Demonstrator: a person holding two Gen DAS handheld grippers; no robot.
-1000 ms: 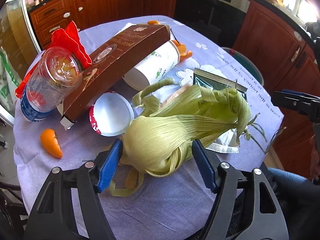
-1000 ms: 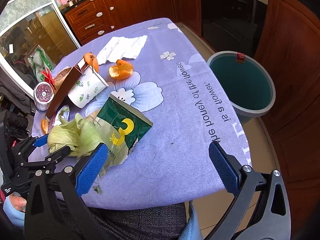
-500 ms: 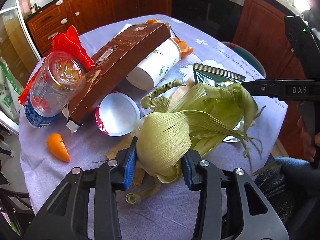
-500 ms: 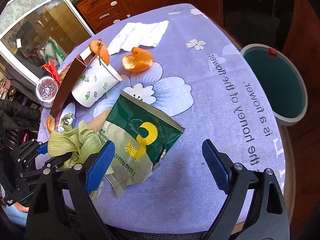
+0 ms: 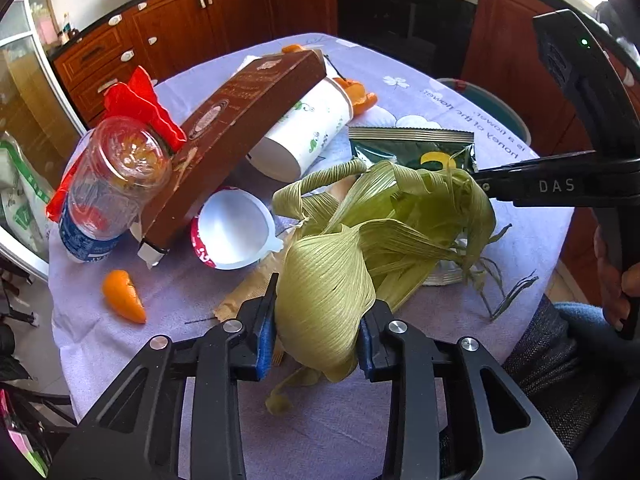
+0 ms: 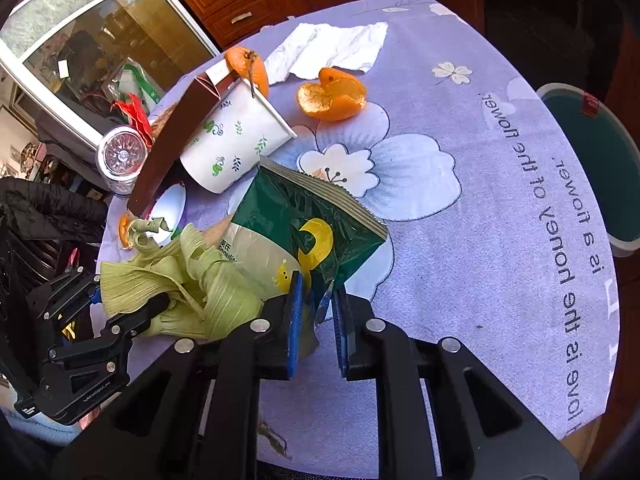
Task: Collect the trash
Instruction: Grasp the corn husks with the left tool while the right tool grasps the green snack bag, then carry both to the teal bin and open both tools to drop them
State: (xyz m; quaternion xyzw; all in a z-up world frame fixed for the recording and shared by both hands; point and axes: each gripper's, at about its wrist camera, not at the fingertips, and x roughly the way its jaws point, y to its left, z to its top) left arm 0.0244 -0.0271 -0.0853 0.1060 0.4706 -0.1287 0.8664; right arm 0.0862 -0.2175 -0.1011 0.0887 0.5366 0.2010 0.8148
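Left wrist view: corn husk (image 5: 340,264) is now clamped by the left hand-held gripper (image 5: 316,336); the green snack bag (image 6: 304,232) has been pinched by the right hand-held gripper (image 6: 316,320), previously spread wide.

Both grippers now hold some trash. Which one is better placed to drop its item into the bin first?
Probably the right gripper. It pinches the green snack bag, and the teal bin stands beside the table on its side. The left gripper, clamping the corn husk, is farther away.
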